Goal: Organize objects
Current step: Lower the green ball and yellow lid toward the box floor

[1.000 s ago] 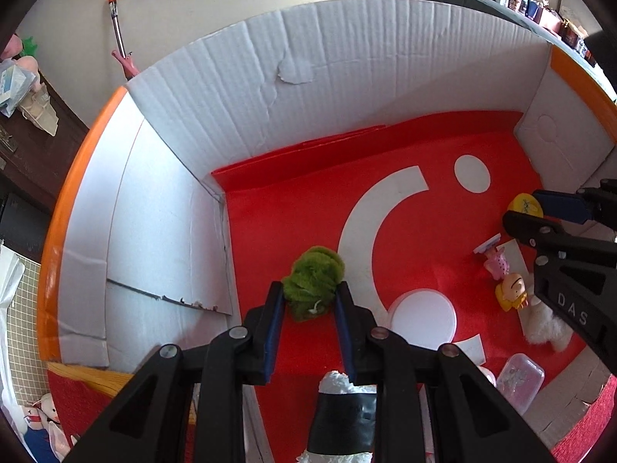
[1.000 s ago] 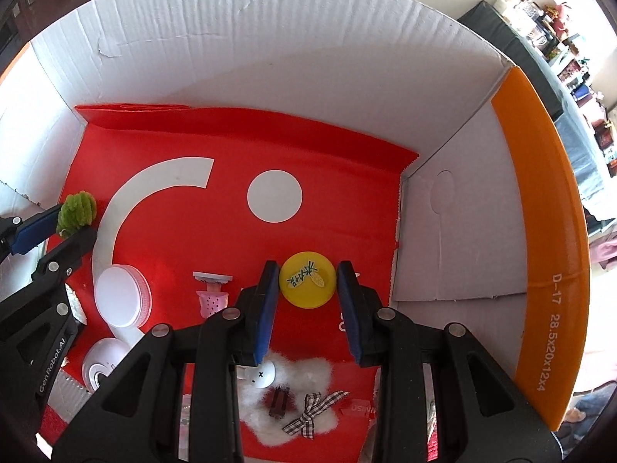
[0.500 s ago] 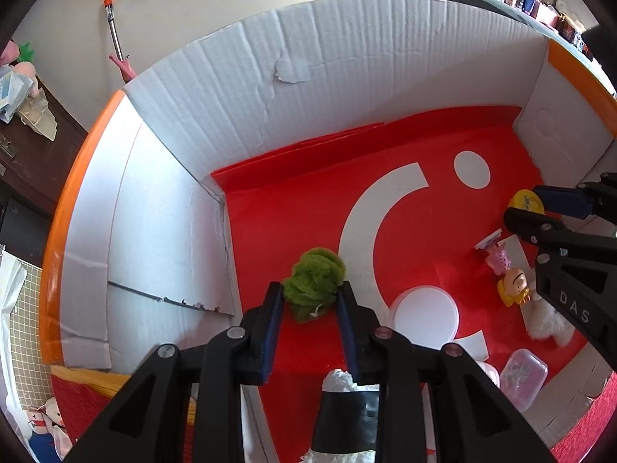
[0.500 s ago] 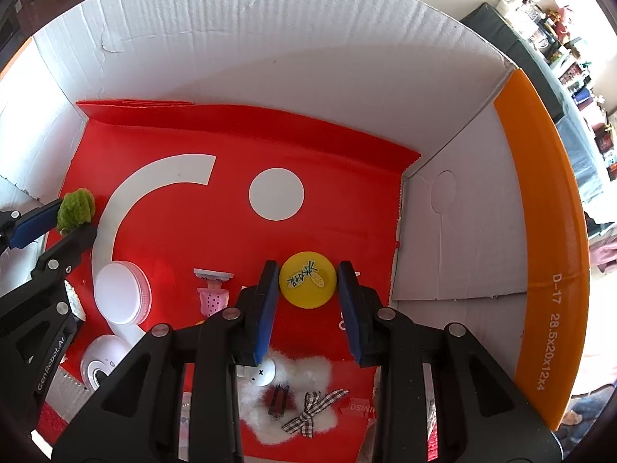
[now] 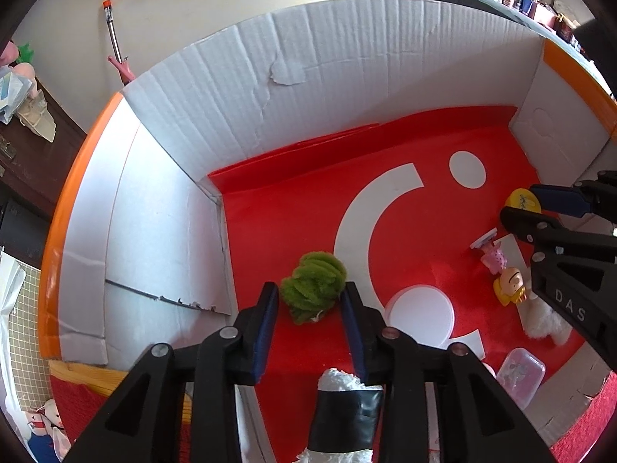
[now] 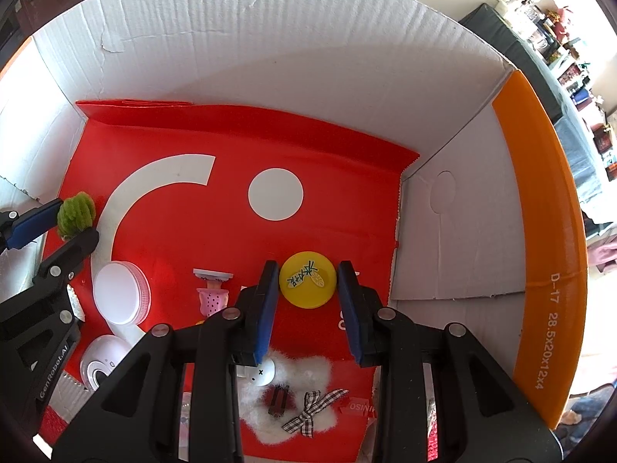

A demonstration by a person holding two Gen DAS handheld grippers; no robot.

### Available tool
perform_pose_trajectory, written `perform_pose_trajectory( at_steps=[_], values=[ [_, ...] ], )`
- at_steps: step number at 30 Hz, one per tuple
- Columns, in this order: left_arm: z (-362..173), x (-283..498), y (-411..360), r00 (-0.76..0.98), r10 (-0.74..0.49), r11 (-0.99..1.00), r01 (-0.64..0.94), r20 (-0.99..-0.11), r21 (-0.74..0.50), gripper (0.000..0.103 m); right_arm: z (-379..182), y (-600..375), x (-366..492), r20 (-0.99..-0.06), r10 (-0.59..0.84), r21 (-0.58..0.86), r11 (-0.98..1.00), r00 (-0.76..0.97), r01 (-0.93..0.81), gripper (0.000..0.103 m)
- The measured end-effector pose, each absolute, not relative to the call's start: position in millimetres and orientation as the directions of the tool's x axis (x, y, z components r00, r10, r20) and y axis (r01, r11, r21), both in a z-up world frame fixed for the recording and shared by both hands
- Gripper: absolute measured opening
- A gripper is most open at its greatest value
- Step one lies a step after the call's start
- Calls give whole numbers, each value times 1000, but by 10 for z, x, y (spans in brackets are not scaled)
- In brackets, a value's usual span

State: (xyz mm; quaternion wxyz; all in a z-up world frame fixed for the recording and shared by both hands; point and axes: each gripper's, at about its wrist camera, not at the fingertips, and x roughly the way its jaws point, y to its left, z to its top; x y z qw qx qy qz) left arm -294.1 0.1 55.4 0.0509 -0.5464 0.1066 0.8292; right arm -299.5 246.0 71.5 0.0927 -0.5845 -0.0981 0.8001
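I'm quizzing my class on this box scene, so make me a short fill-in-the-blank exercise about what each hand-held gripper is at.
1. The fuzzy ball between the fingers of the left hand-held gripper is ____ in colour.
2. The round disc between the fingers of the right hand-held gripper is ____.
3. The floor of the cardboard box is ____ with white shapes.

Missing words: green; yellow; red

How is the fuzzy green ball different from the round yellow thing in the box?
The fuzzy green pompom is shaggy and lumpy; the flat yellow plastic disc is smooth and neatly round. The disc has a printed picture on top; the pompom is plain. Both lie on the cardboard box's red floor, each between a tool's blue pads.
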Motion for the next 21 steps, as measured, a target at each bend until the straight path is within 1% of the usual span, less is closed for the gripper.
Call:
perform_pose_trajectory(
  at_steps=[21],
  values=[
    [547,-2925,-15,-396,-28,-972,-202,-918,117,38,795,2503,-2887,-915,270,-273,-961,-301,-36,30]
  ],
)
